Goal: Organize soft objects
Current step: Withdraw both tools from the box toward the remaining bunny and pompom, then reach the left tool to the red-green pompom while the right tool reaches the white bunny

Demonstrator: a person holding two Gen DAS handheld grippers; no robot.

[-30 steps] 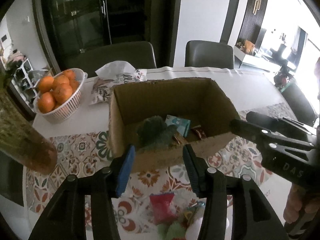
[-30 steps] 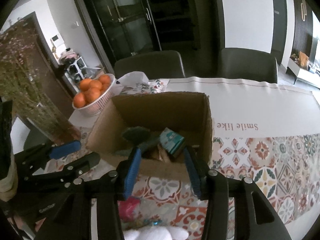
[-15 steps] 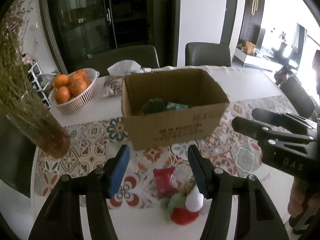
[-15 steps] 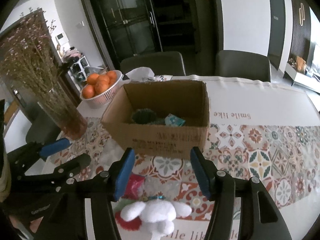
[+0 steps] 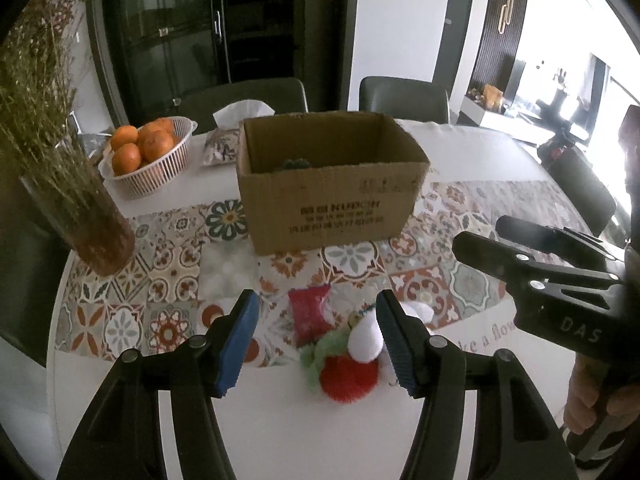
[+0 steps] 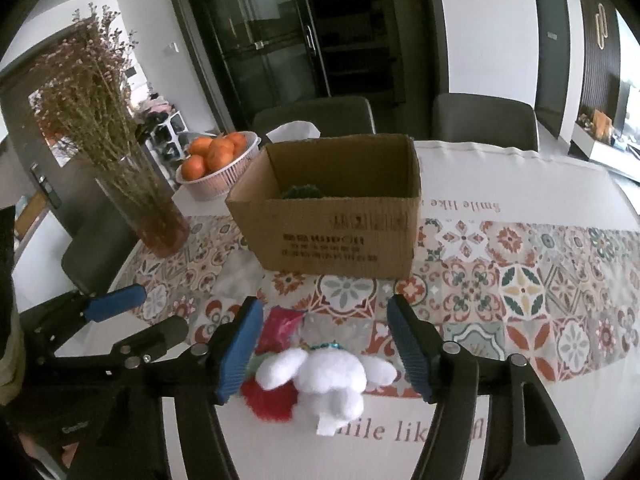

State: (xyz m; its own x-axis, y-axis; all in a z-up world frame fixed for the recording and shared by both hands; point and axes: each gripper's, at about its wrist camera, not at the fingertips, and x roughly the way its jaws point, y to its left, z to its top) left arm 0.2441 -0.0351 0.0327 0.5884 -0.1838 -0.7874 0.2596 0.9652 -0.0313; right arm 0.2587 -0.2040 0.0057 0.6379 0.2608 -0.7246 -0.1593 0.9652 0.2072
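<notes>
Here the left gripper (image 5: 316, 340) stands released, and the right gripper (image 6: 326, 350) is opening, nothing pinched in either. The white plush toy (image 6: 328, 376), red pompom (image 5: 348, 376) and red packet (image 5: 308, 314) lie low in centre frame, below the cardboard box (image 6: 340, 216).
</notes>
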